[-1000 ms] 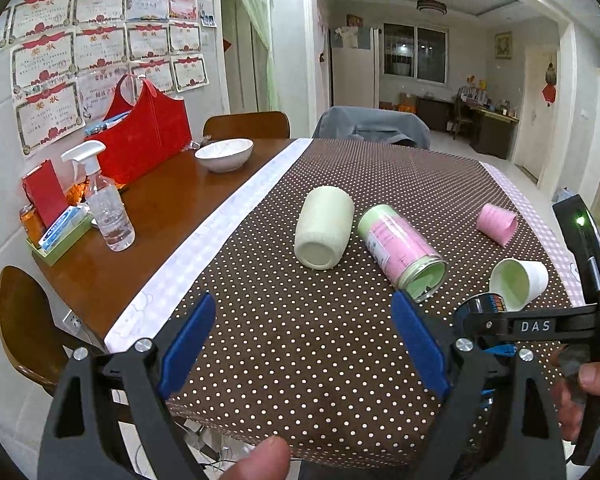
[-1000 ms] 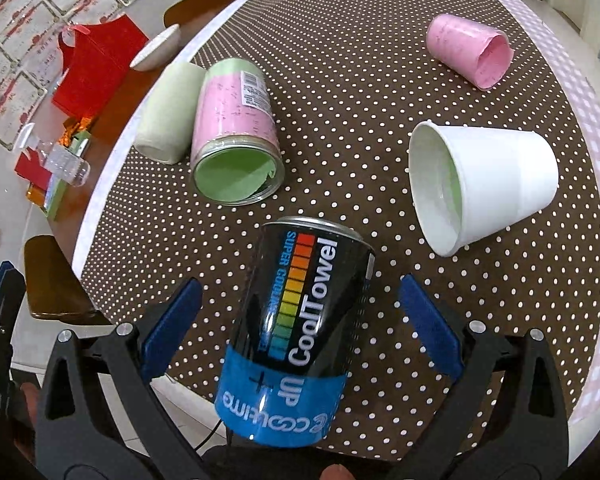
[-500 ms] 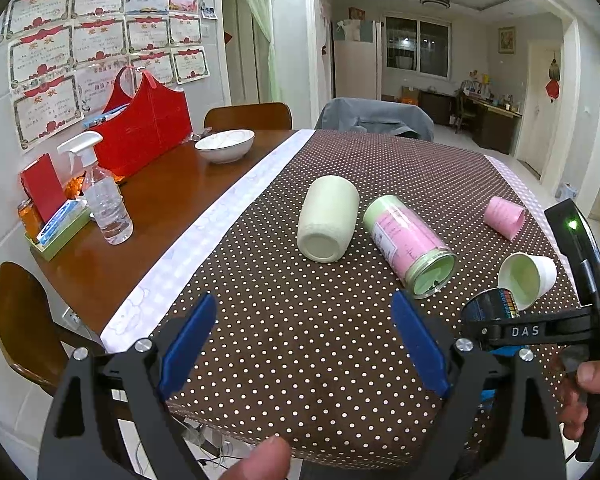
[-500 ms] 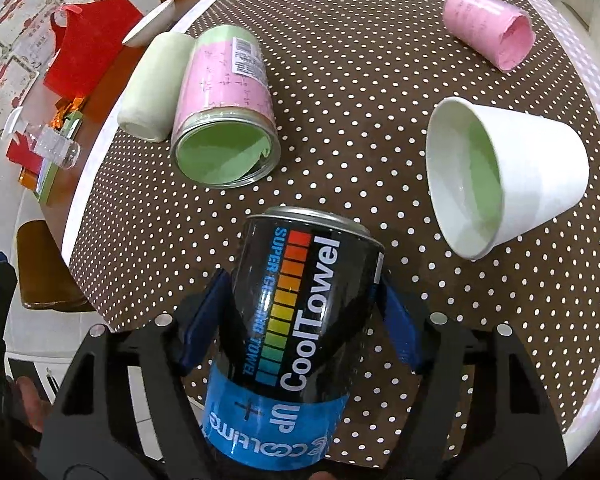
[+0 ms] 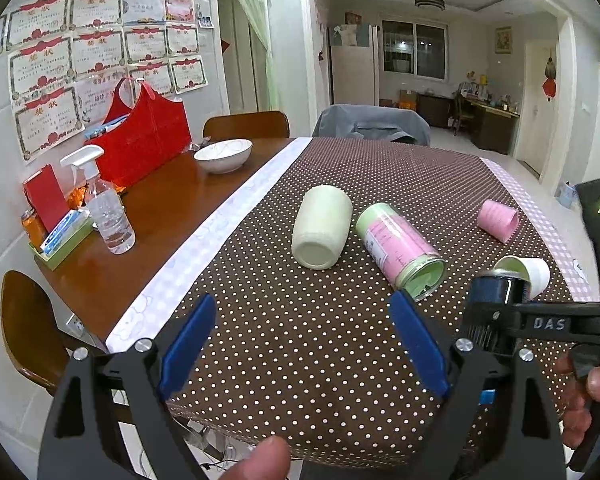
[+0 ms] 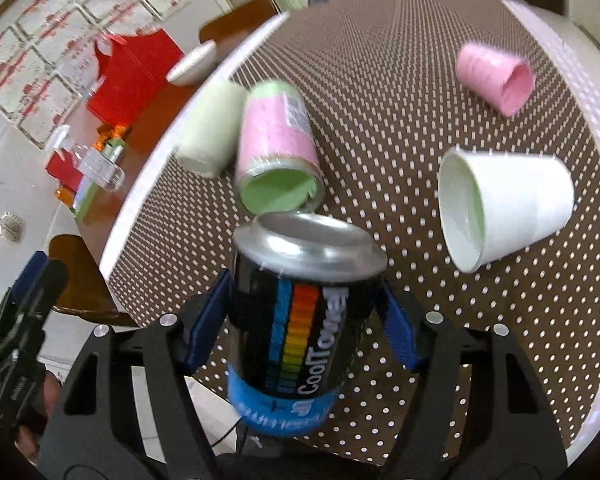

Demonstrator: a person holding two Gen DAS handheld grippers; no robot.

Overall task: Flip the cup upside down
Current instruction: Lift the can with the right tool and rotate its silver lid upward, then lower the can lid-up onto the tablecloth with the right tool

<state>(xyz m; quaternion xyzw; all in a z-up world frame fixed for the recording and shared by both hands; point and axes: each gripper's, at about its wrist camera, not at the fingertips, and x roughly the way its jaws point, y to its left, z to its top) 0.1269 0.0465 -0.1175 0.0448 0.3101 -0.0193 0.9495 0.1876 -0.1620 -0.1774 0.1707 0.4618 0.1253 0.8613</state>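
Right gripper (image 6: 304, 320) jaws clamped on the black CoolTowel can (image 6: 300, 312), tilted up off the polka-dot surface (image 6: 380, 120). Left gripper (image 5: 300, 344) jaws spread, empty. Just beyond: pink-green can (image 6: 276, 140) on its side; white cup (image 6: 504, 216) beside; pink cup (image 6: 496, 76) farther.

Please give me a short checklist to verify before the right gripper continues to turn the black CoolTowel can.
1. Right gripper shut on the CoolTowel can: ok.
2. Both blue pads on the can's sides: ok.
3. Can lifted off the dotted tablecloth: cannot tell.
4. White cup apart from the can: ok.
5. Pink-and-green can apart from the can: cannot tell, the views overlap.
6. Left gripper open and holding nothing: ok.
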